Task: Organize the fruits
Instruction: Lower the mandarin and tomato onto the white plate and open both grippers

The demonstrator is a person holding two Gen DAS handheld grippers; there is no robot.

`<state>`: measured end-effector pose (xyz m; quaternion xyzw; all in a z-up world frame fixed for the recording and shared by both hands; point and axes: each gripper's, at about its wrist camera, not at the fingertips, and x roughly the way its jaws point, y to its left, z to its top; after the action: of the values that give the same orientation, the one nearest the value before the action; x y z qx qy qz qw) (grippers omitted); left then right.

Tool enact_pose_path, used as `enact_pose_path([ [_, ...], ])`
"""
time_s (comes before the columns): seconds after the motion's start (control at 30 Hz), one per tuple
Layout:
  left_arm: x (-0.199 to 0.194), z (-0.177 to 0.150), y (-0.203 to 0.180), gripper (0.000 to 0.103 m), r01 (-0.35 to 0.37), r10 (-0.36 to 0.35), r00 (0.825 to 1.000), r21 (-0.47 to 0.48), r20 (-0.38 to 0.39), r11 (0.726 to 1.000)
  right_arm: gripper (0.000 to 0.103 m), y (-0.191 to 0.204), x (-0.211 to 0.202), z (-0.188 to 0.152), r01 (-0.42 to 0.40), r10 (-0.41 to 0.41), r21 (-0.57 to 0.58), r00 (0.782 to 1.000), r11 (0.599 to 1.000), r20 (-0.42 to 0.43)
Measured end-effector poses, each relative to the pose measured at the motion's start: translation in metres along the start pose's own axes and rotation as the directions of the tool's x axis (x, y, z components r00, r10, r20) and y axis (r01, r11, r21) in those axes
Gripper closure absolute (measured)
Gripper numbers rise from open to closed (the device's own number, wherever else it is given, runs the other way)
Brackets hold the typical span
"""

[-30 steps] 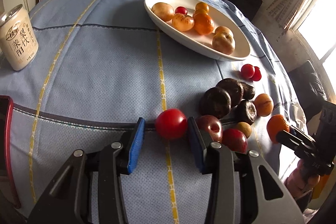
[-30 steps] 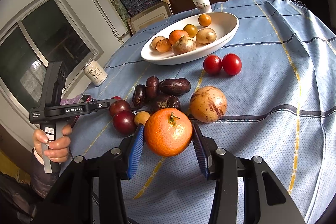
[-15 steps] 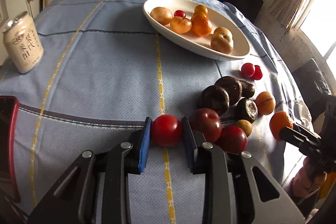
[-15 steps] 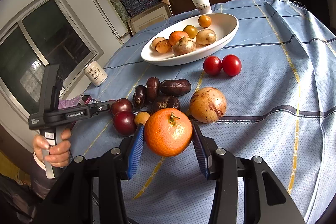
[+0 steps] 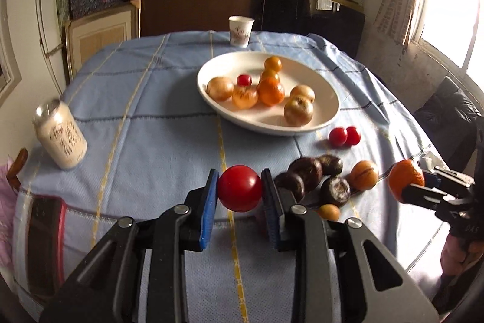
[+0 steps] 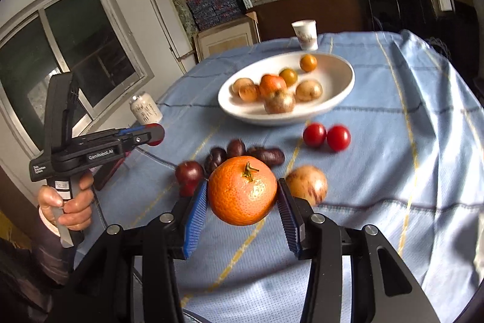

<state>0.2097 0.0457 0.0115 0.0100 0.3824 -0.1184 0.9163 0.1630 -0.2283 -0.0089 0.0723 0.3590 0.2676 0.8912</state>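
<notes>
Left gripper (image 5: 239, 193) clamps the red tomato (image 5: 239, 188); right gripper (image 6: 242, 199) grips the orange (image 6: 242, 190), both above the near tablecloth (image 5: 151, 126).

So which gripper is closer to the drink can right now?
Left. The left gripper, shut on a tomato, is beside the can; the right gripper, holding an orange, is farther across the table.

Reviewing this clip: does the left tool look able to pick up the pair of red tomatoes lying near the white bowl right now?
Probably not yet: the left tool is already shut on a red tomato. The tomato pair lies uncovered on the cloth, so the way looks free once that load goes.
</notes>
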Motion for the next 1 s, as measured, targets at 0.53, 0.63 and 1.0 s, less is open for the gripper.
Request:
enact_pose_path([
  [0.53,0.084,0.103,-0.037,0.075,-0.01,0.01,1.0,-0.023,0.016,1.0,0.057,-0.057,0.065,0.134,0.124,-0.135,0.093,0.984,0.988,0.117],
  [0.63,0.108,0.104,-0.041,0.075,-0.033,0.033,0.999,-0.008,-0.019,0.999,0.057,-0.068,0.091,0.145,0.158,-0.168,0.11,0.981,0.981,0.092],
  [1.0,0.152,0.103,-0.035,0.075,-0.075,0.076,0.993,0.016,-0.09,0.997,0.057,-0.089,0.152,0.154,0.215,-0.213,0.109,0.977,0.971,-0.028],
])
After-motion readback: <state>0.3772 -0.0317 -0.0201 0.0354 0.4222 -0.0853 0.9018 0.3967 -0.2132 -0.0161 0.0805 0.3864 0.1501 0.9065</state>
